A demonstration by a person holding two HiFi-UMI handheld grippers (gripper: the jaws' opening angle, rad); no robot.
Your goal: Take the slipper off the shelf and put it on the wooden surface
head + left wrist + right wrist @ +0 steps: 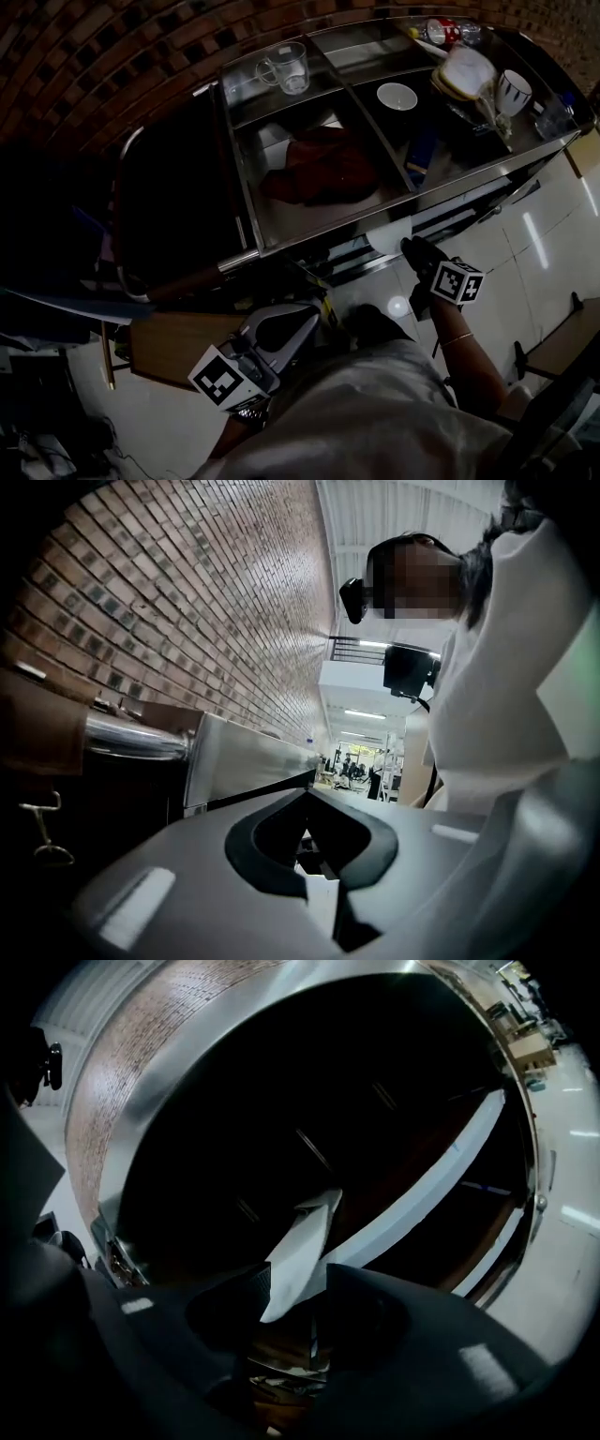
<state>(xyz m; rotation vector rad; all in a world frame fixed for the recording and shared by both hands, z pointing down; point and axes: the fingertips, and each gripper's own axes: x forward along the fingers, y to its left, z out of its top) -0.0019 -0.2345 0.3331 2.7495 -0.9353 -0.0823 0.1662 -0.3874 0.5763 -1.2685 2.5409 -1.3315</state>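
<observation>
Steel shelf [246, 202], brick wall [94, 66] behind: right gripper [410, 247], jaws spread, brackets the white slipper [389, 234] at the rim, three o'clock, apparently to lift it. Left gripper [302, 323], jaws together and empty, idles beside the wood board [173, 347] at eight o'clock.

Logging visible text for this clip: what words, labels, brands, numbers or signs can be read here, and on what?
No text can be read in any view.
Red label on the bottle: too small and blurred to read.
The marker cubes: black-and-white square patterns only, no letters.
</observation>
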